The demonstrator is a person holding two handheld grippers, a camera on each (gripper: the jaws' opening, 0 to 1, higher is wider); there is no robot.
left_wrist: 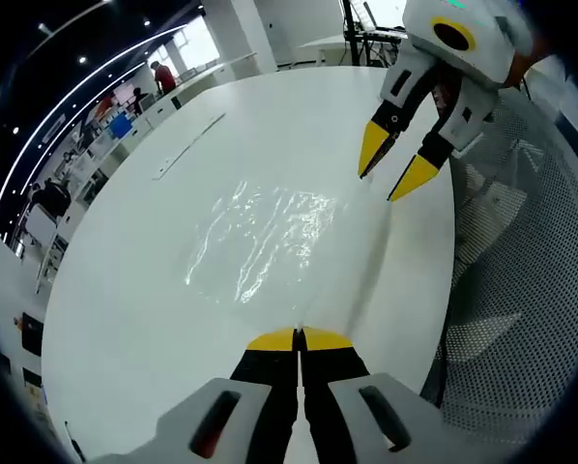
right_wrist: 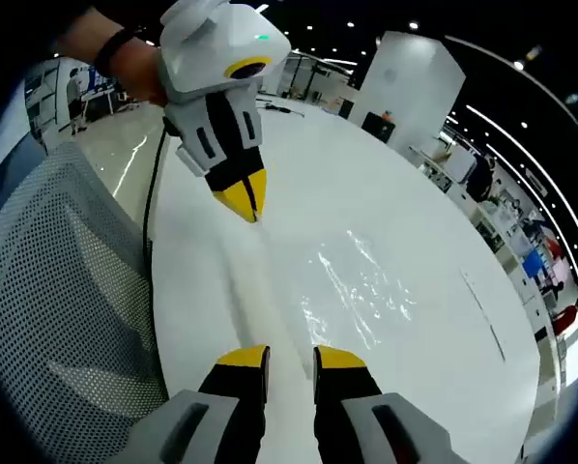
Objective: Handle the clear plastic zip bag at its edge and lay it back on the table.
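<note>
Zip bag [left_wrist: 265, 242] on table [left_wrist: 125, 290] (left tool [left_wrist: 299, 338] closed).

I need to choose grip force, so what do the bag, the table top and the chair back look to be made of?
The zip bag looks like thin clear plastic film: wrinkles glint and the table shows through. The table top looks smooth, white and hard, likely laminate, with soft reflections. The chair back looks like pale perforated mesh, material unclear.

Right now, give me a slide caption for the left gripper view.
Left gripper shut above a clear zip bag lying flat on the white table, right gripper open beyond it.
</note>
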